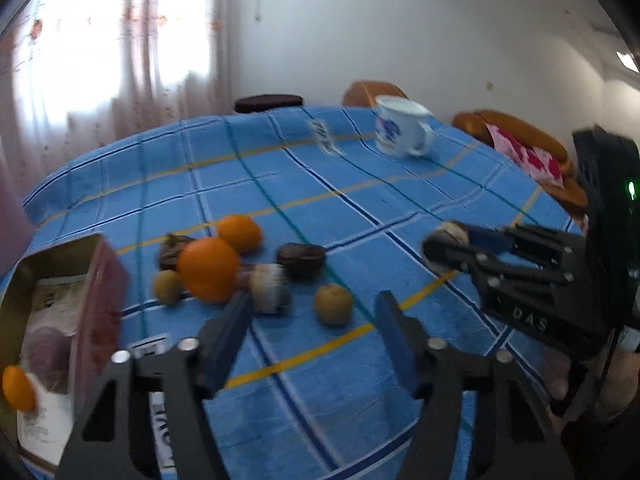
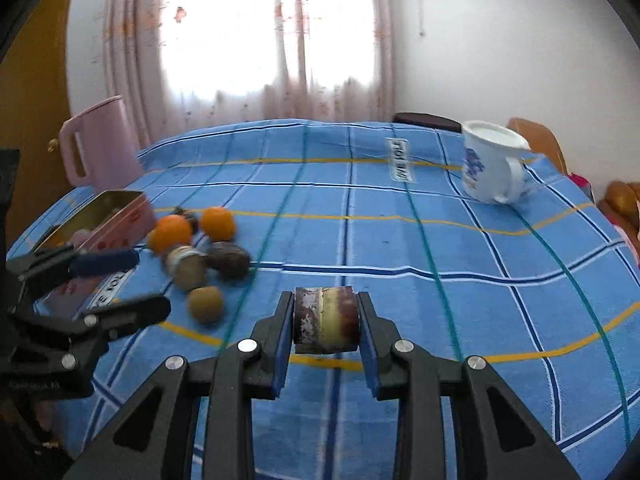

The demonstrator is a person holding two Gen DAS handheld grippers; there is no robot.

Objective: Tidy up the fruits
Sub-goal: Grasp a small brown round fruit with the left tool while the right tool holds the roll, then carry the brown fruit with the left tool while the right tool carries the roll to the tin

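Observation:
My right gripper point(image 2: 325, 320) is shut on a short brown and cream cylinder piece point(image 2: 325, 320), held above the blue checked cloth; it also shows in the left wrist view point(image 1: 450, 236). My left gripper point(image 1: 312, 320) is open and empty, hovering near a small yellow-brown fruit point(image 1: 333, 304). A cluster lies ahead: two oranges point(image 1: 208, 268) point(image 1: 240, 234), a dark brown fruit point(image 1: 301, 259), a second cylinder piece point(image 1: 268, 286) and a small green-brown fruit point(image 1: 168, 286). An open tin box point(image 1: 60, 300) at the left holds an orange point(image 1: 17, 388) and a purplish fruit.
A white mug with a blue print point(image 2: 490, 168) stands at the far right of the table. A pink pitcher point(image 2: 102, 144) stands at the far left behind the tin point(image 2: 104, 220). Chairs point(image 1: 516, 136) sit beyond the table edge. A paper label point(image 2: 401, 160) lies on the cloth.

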